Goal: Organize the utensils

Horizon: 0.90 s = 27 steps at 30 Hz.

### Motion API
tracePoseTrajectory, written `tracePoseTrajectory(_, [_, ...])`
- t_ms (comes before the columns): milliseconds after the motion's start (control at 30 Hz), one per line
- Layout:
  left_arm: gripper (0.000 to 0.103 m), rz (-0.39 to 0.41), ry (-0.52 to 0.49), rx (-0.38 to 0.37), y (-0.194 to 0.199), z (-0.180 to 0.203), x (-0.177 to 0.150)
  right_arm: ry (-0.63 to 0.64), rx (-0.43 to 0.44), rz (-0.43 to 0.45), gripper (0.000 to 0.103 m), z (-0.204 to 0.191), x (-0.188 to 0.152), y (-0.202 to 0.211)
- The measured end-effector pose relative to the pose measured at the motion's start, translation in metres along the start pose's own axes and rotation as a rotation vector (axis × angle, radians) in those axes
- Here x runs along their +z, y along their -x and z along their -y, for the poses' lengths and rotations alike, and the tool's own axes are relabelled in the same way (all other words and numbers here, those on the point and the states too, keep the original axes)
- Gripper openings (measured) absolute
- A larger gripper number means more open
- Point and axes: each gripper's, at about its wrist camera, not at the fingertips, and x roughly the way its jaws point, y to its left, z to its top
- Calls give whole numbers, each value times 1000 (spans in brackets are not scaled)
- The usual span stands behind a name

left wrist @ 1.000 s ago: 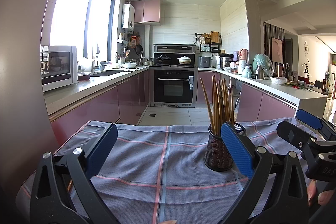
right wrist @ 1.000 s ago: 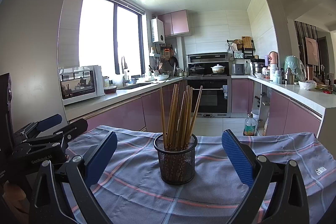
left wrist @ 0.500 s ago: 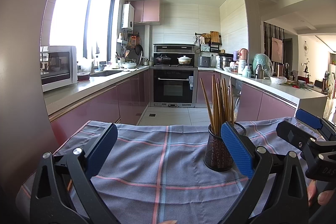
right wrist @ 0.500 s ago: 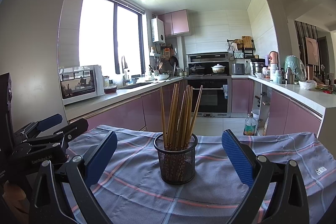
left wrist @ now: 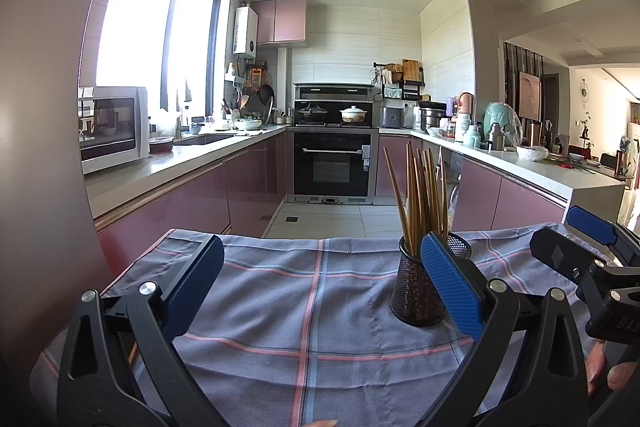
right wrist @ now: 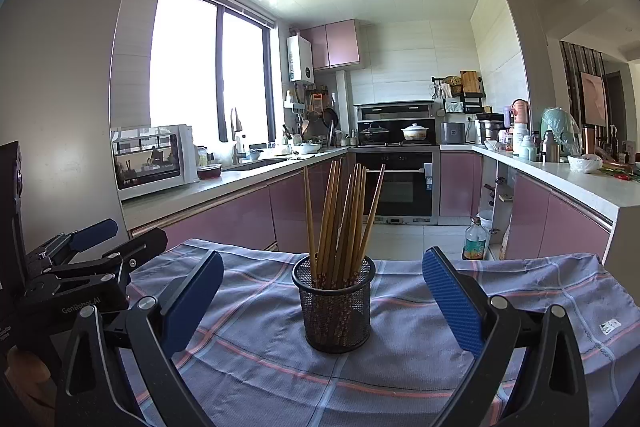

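- Chopsticks [right wrist: 340, 223] stand bunched upright in a black mesh holder [right wrist: 335, 305] on the checked cloth [right wrist: 400, 359] covering the desk.
- Right gripper [right wrist: 320, 297]: jaws spread wide and empty; the holder sits centred between them, just ahead, touching neither.
- Left gripper [left wrist: 320, 287]: jaws wide apart, holding nothing; the holder [left wrist: 412, 291] stands just beyond its right jaw.

In the left wrist view, the blue pad of the left hand-held gripper [left wrist: 322, 281] covers the right side of the mesh holder [left wrist: 412, 291] and the lower ends of some chopsticks [left wrist: 420, 195]. The right hand-held gripper [left wrist: 576, 239] is cut off by the frame's right edge. The countertop items [right wrist: 532, 143] at far right are too small to identify.
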Motion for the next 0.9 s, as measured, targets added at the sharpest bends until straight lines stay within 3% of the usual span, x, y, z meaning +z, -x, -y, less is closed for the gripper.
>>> tracePoseTrajectory(700, [97, 7, -24, 38, -6, -4, -7, -1, -13, -11, 96, 4, -1, -2])
tracePoseTrajectory(833, [97, -32, -14, 40, -13, -8, -11, -7, -44, -77, 96, 19, -7, -12])
tracePoseTrajectory(900, [97, -85, -14, 55, -25, -11, -14, -12, -95, -162, 96, 37, -14, -25])
